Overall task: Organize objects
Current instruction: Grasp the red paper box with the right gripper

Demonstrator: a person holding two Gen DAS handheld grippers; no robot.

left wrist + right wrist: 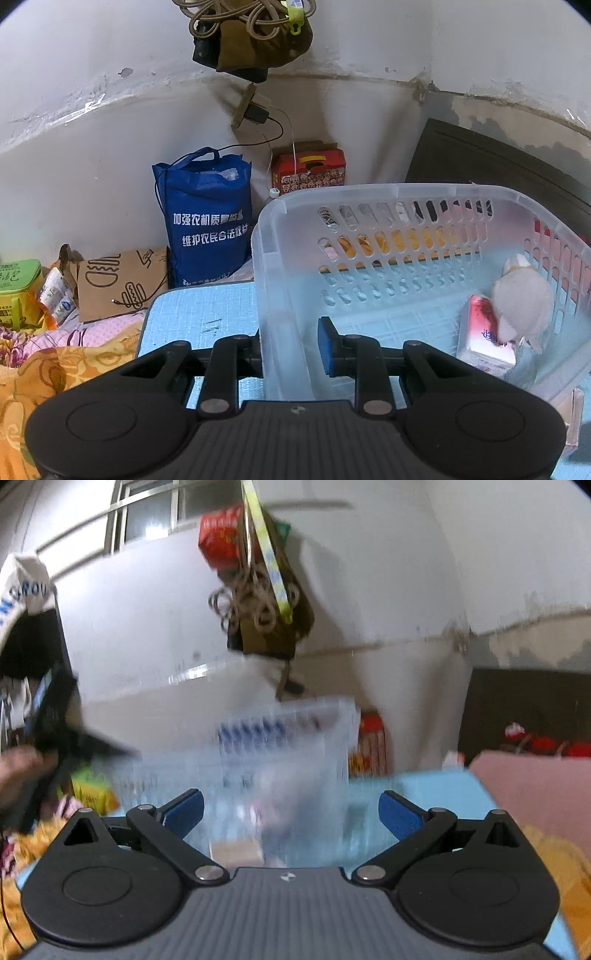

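Cluttered bedding surrounds the blue tabletop (pixel 192 317). Your left gripper (pixel 291 347) clamps the clear basket (pixel 369 195) wall; a tissue pack (pixel 484 339) and grey object (pixel 524 310) already lie inside. Your right gripper (pixel 291 814) hangs wide, empty; remaining items are probably lost in blur.

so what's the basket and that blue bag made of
Basket: looks like translucent, frosted plastic; its slotted walls let colours behind show through. Blue bag: probably matte non-woven fabric, judging by its soft creases, loop handles and printed white lettering.
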